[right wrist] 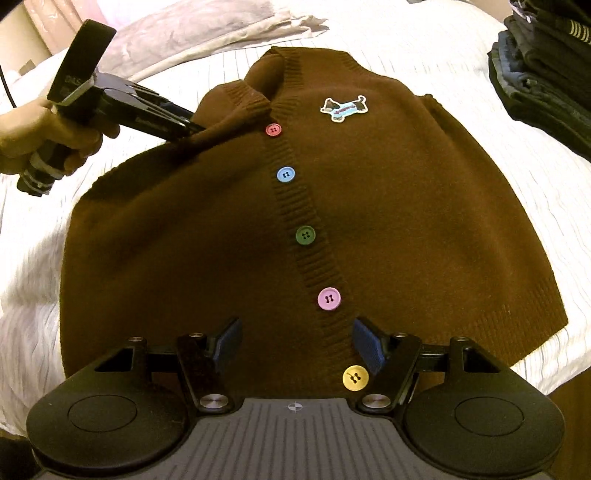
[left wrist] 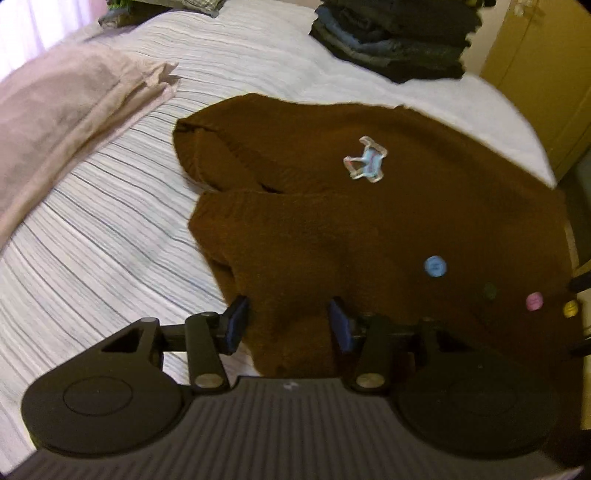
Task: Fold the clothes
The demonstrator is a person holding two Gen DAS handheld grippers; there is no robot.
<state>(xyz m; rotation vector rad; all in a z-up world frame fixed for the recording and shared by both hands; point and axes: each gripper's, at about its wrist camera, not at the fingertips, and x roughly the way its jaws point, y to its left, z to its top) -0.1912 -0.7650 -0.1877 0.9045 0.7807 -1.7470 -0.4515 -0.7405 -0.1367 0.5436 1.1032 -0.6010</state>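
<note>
A brown knitted cardigan (left wrist: pixel 369 229) (right wrist: pixel 388 221) lies front-up on the bed, with a dog patch (right wrist: pixel 343 105) on its chest and a row of coloured buttons (right wrist: pixel 306 235) down its placket. My left gripper (left wrist: pixel 290 323) (right wrist: pixel 195 131) has a thick fold of the cardigan's side between its blue pads. The knit rises in a ridge up to its tips near the collar. My right gripper (right wrist: pixel 297 341) hangs open over the hem end of the placket. A yellow button (right wrist: pixel 355 377) sits beside its right finger and nothing is pinched.
The striped white bedcover (left wrist: pixel 110 240) (right wrist: pixel 443 55) surrounds the cardigan. Pale pink folded bedding (left wrist: pixel 62 110) (right wrist: pixel 221 33) lies at the far left. A stack of dark folded clothes (left wrist: pixel 395 37) (right wrist: pixel 546 74) stands at the far right. A yellow cupboard (left wrist: pixel 546 74) stands beyond the bed's corner.
</note>
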